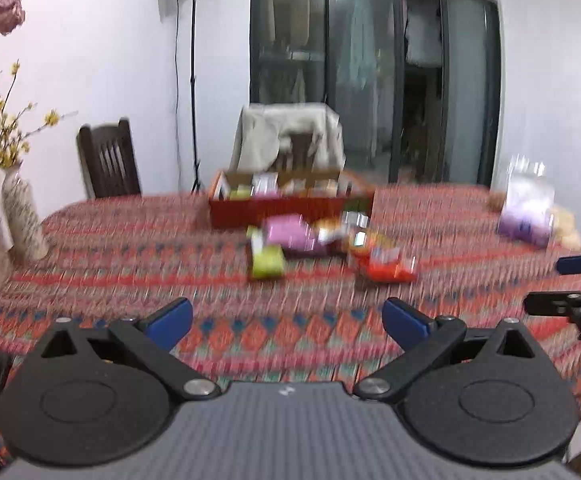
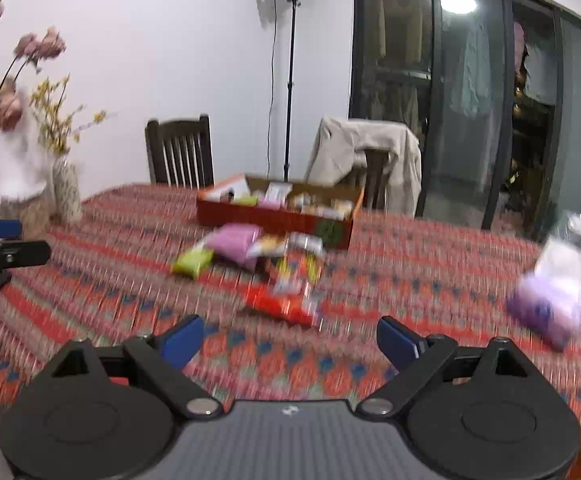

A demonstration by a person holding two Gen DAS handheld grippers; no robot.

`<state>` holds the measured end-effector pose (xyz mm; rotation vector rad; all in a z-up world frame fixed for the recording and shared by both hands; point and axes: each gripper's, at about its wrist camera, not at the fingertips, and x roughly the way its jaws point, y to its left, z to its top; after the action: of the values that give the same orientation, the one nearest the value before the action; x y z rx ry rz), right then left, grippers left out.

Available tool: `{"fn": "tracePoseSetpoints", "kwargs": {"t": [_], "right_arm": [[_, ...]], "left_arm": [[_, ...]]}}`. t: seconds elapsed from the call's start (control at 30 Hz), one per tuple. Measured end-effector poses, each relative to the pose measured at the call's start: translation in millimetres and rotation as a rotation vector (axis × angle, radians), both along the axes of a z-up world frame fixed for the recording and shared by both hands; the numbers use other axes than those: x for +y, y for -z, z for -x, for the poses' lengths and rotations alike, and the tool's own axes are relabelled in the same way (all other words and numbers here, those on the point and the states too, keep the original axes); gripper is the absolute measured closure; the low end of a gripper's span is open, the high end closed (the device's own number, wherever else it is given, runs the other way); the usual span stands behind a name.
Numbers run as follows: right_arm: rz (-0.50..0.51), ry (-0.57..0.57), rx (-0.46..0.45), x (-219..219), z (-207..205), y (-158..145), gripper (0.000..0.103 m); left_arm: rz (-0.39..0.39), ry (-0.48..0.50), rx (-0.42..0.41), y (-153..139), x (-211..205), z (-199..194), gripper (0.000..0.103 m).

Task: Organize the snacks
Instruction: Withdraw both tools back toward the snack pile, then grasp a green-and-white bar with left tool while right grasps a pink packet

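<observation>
A pile of loose snack packets lies mid-table: a green one (image 1: 267,263), a pink one (image 1: 288,234) and a red one (image 1: 386,268). In the right wrist view the same green (image 2: 193,261), pink (image 2: 236,242) and red (image 2: 284,300) packets show, blurred. Behind them stands a red cardboard box (image 1: 286,210) (image 2: 270,218) with several snacks inside. My left gripper (image 1: 286,320) is open over the near tablecloth, nothing between its fingers. My right gripper (image 2: 290,342) is open too, short of the red packet. Each gripper also shows at the other view's edge.
A patterned red tablecloth (image 1: 130,260) covers the table. Vases with flowers (image 1: 22,216) stand at the left, a purple bag (image 1: 524,216) (image 2: 550,300) at the right. Two chairs (image 2: 180,152), one draped with a beige jacket (image 1: 290,136), stand behind the table near a lamp stand.
</observation>
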<state>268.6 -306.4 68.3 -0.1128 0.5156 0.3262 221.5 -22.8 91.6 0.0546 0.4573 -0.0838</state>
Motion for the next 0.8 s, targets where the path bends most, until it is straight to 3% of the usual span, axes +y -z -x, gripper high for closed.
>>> {"fn": "tracePoseSetpoints", "kwargs": {"t": [0.1, 0.17, 0.33, 0.6, 0.8], "right_arm": [[-0.019, 0.010, 0.047, -2.5, 20.3, 21.7, 0.007], [-0.027, 0.013, 0.076, -2.5, 27.5, 30.9, 0.007], [-0.024, 0.009, 0.067, 2.7, 31.7, 32.5, 0.007], [-0.042, 0.007, 0.047, 13.7, 0.8, 23.8, 0.007], [-0.047, 0.022, 0.050, 24.4, -37.1, 26.7, 0.007]], "left_arm": [[-0.021, -0.027, 0.027, 13.9, 2.7, 7.8, 0.000], [0.007, -0.039, 0.052, 19.6, 7.9, 7.5, 0.000], [0.049, -0.070, 0.058, 24.8, 19.1, 1.9, 0.000], [0.072, -0.076, 0.073, 27.9, 31.3, -36.0, 0.000], [0.090, -0.046, 0.101, 36.3, 32.3, -95.3, 0.000]]}}
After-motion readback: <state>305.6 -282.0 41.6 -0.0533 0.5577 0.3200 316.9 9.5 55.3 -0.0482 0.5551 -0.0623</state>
